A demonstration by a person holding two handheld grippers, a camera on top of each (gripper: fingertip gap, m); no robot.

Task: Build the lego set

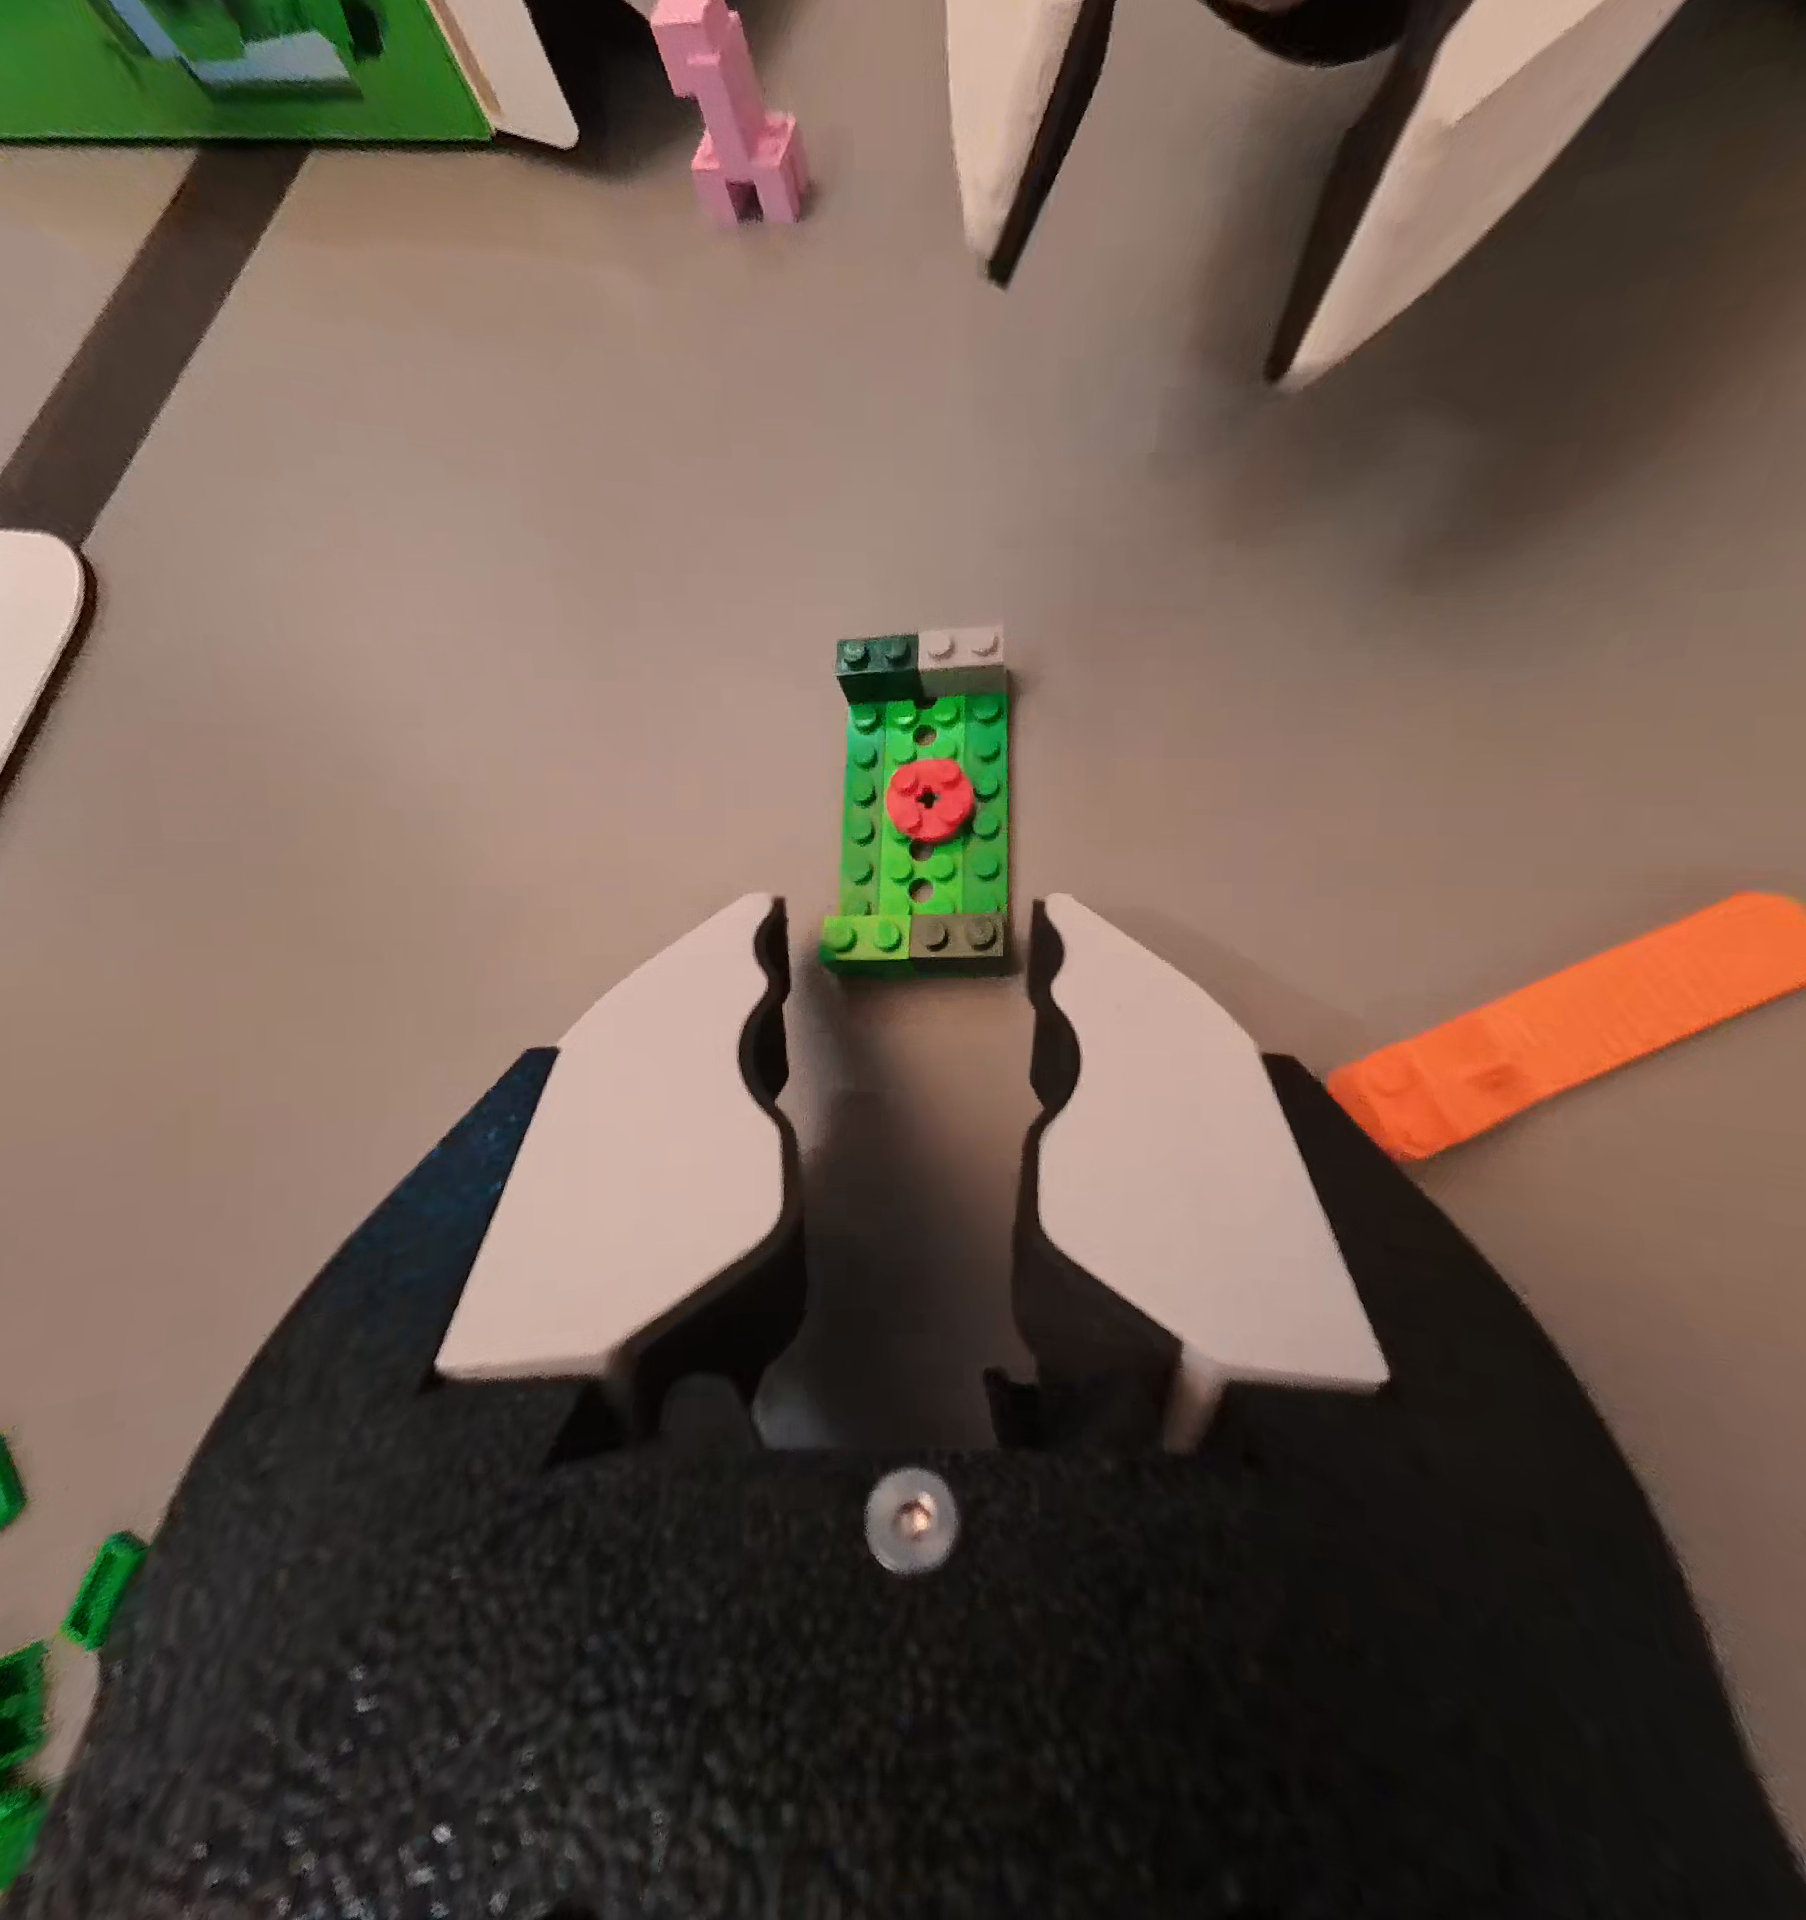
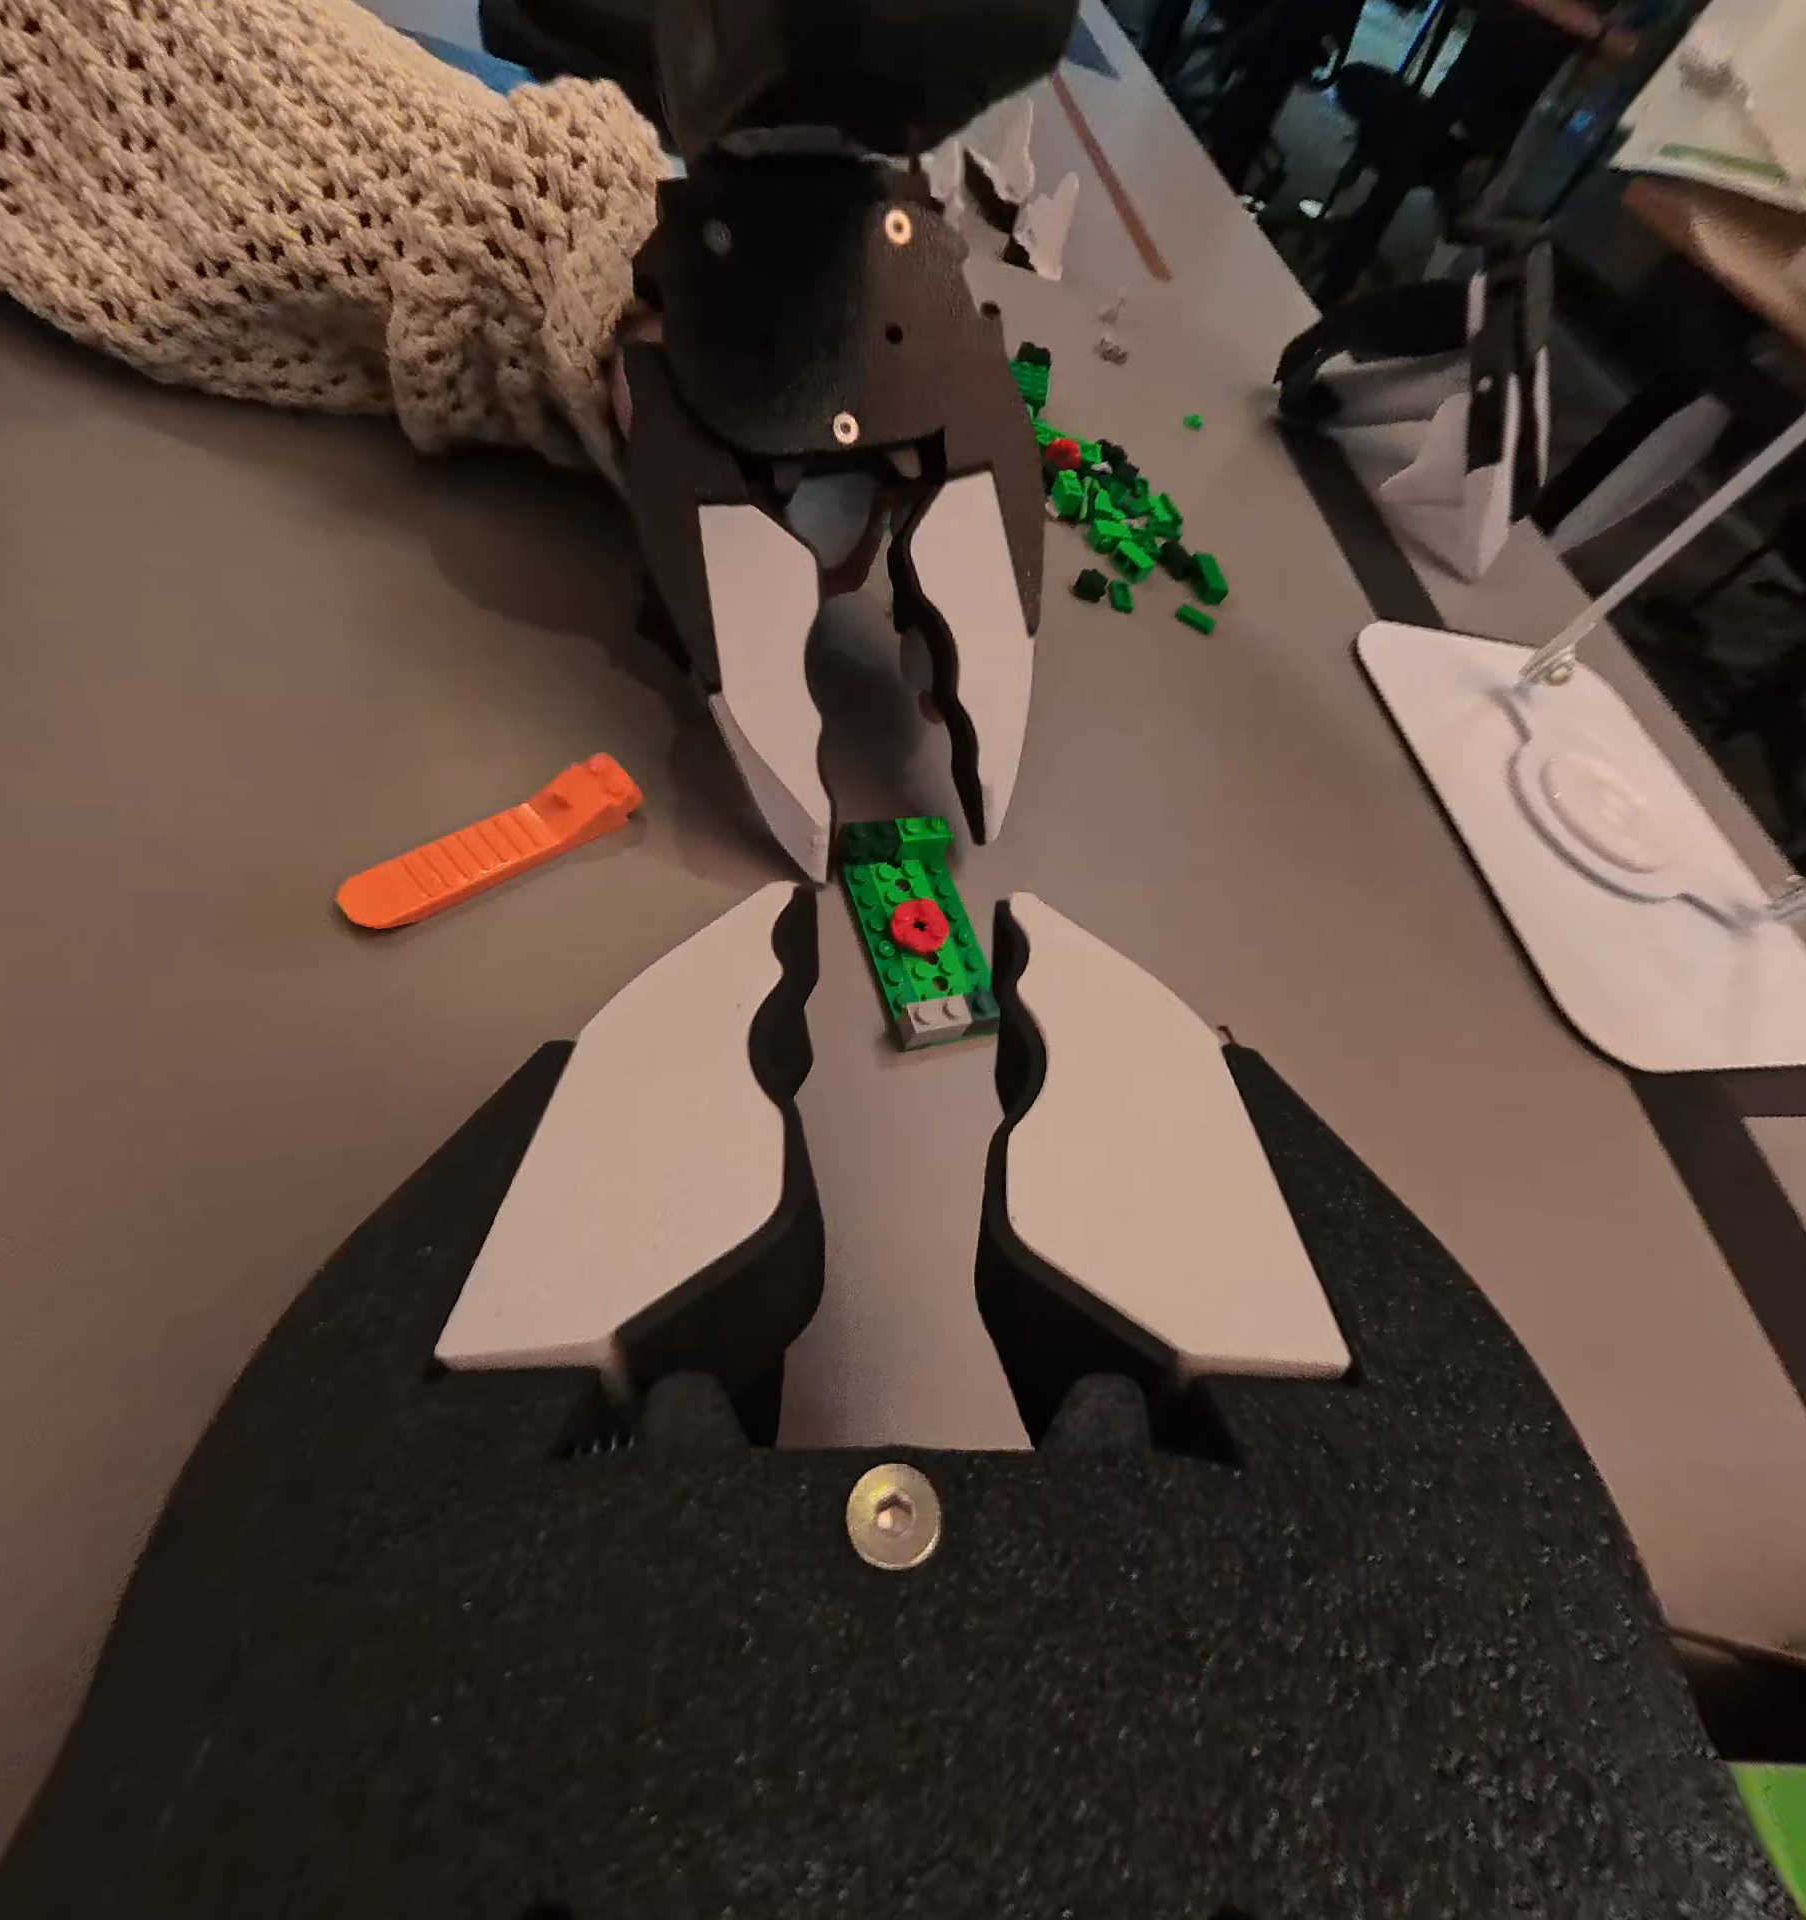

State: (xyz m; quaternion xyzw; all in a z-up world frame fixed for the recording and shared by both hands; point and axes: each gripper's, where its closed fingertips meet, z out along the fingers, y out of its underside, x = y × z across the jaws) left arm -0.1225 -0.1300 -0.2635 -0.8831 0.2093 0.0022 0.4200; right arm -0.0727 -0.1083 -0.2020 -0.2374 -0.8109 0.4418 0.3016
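Note:
A small green Lego plate (image 1: 863, 831) lies on the grey table with a red round piece (image 1: 928, 798) in its middle. Dark green and grey bricks sit on its far end, lime and olive ones on its near end. My left gripper (image 1: 909, 920) is open and empty, its fingertips on either side of the near end. My right gripper (image 1: 1138, 322) is beyond the far end. In the right wrist view, my right gripper (image 2: 904, 914) is open and empty, straddling the plate (image 2: 946, 966) and its red piece (image 2: 918, 923). The left gripper (image 2: 899, 847) faces it, open.
An orange brick separator (image 1: 1585, 1018) lies right of the plate; it also shows in the right wrist view (image 2: 483, 842). A pink Lego figure (image 1: 743, 125) and a green box (image 1: 203, 73) stand at the back. A loose green brick pile (image 2: 1127, 520), a white stand base (image 2: 1605, 852) and a knit sleeve (image 2: 255, 208) are near.

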